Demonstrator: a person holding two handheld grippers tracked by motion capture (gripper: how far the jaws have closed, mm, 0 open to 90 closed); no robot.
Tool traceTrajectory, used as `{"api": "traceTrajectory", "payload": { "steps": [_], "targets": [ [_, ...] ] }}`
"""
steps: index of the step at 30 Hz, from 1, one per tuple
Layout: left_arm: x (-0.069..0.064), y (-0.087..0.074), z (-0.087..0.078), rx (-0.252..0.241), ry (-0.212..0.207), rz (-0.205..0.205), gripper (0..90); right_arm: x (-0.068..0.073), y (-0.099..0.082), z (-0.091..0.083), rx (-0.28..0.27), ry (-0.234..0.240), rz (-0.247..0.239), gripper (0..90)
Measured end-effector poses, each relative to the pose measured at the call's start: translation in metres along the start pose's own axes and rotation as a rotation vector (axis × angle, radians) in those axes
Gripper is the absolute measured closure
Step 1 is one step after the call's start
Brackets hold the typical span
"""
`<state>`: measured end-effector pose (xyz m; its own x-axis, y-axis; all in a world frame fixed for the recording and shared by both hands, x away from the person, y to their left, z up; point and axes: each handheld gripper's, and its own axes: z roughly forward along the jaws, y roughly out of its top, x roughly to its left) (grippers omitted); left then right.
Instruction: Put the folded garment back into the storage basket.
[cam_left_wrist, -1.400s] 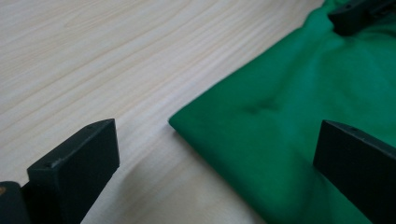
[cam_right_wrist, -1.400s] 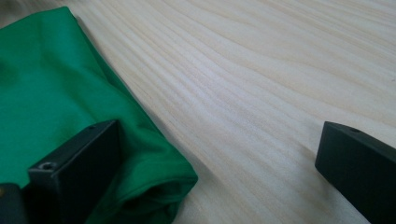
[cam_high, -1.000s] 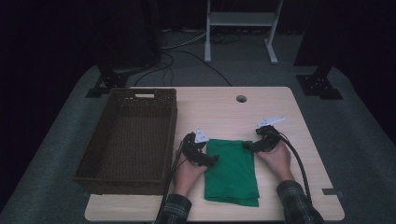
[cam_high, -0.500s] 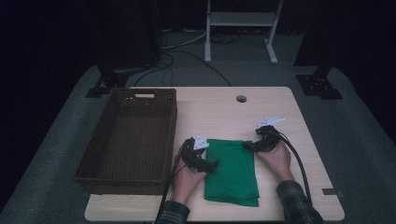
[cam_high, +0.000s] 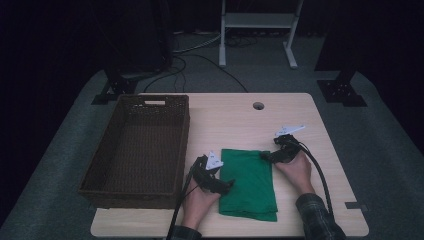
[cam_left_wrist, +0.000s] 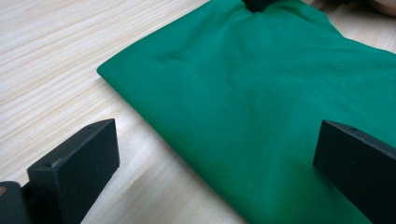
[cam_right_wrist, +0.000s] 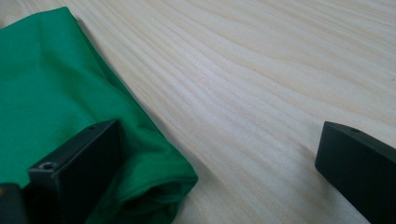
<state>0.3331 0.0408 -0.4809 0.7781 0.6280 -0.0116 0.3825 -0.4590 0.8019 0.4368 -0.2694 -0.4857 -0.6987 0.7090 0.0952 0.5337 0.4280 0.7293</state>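
A folded green cloth lies flat on the wooden table, near its front edge. My left gripper rests at the cloth's left edge, about halfway along it. In the left gripper view the left gripper is open wide, one jaw over bare wood and the other over the green cloth. My right gripper sits at the cloth's far right corner. In the right gripper view the right gripper is open, its left jaw over the cloth and its right jaw over wood.
A dark wicker basket stands on the left half of the table, close beside the left hand. A cable hole is near the table's far edge. Bare wood stretches beyond and to the right of the cloth.
My left gripper has slid along the cloth's left edge toward the person. The right gripper has stayed at the far right corner.
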Motion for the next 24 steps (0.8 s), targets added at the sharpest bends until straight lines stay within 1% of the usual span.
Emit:
{"api": "traceTrajectory", "payload": {
  "steps": [4, 7, 13, 21, 24],
  "targets": [
    [-0.005, -0.002, -0.002, 0.011, -0.001, 0.002, 0.0, 0.000, 0.000, 0.000, 0.000, 0.000, 0.002, 0.0],
    [-0.009, -0.005, -0.006, -0.001, -0.014, -0.010, 0.0, 0.000, 0.000, 0.000, 0.000, 0.000, 0.001, 0.0],
    [-0.021, -0.009, -0.012, -0.009, -0.016, 0.002, 0.0, 0.000, 0.000, 0.000, 0.000, -0.001, 0.001, 0.0],
    [-0.031, -0.014, -0.018, -0.004, -0.031, -0.001, 0.0, 0.000, 0.000, 0.000, 0.001, 0.000, 0.003, 0.0],
    [-0.036, -0.016, -0.021, -0.016, -0.036, 0.000, 0.0, 0.000, 0.000, 0.000, 0.000, 0.000, 0.002, 0.0]
  ]
}}
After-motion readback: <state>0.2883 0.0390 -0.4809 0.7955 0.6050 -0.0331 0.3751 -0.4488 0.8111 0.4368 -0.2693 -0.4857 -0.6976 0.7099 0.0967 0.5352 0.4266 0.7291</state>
